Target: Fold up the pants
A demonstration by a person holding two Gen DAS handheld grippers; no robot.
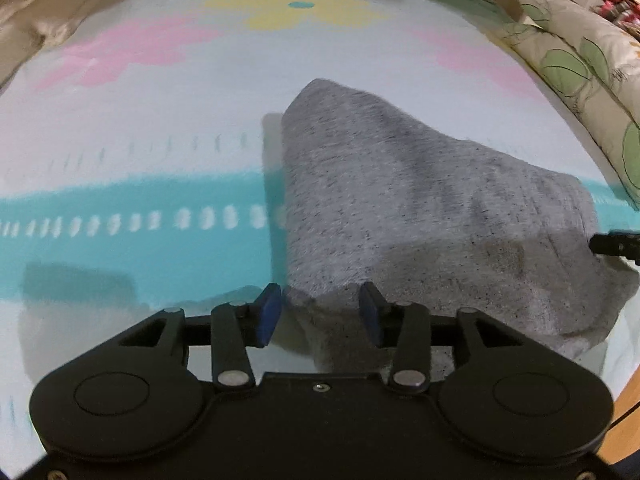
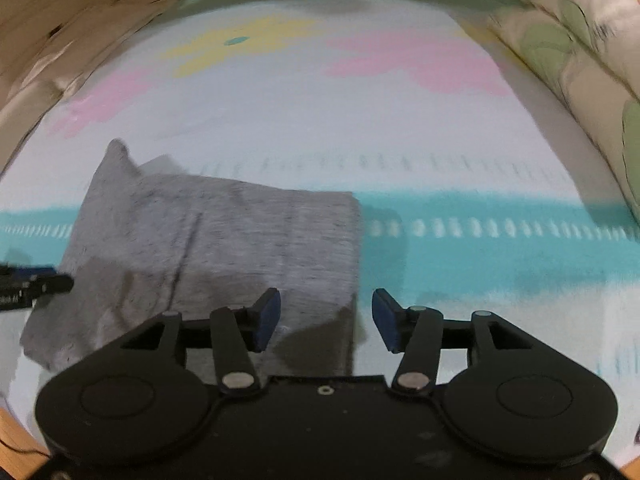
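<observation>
The pants [image 1: 420, 216], grey and flecked, lie folded into a thick bundle on the pale bedcover [image 1: 132, 148], straddling its teal band of white dashes. Going from left to right in our left wrist view, we see bare cover with pink and yellow flower shapes at the far side, then the left edge of the bundle rising from just ahead of our left gripper [image 1: 319, 312]. Its jaws stand well apart, the blue pads [image 1: 267, 316] on either side of the near left corner of the cloth; we see the corner sitting between them, and the pads do not appear to press on it. Farther right the bundle slopes down to its right end, where the tip of our right gripper [image 1: 612, 245] pokes in at the frame edge, just beside the cloth. A leaf-printed pillow [image 1: 580, 60] lies along the far right.

In the right wrist view the left gripper shows at the left edge, near the bundle's left end. The pants fill the left half, their right edge falling between the wide-open jaws of our right gripper [image 2: 326, 320], which grip nothing. To the right is bare cover.
</observation>
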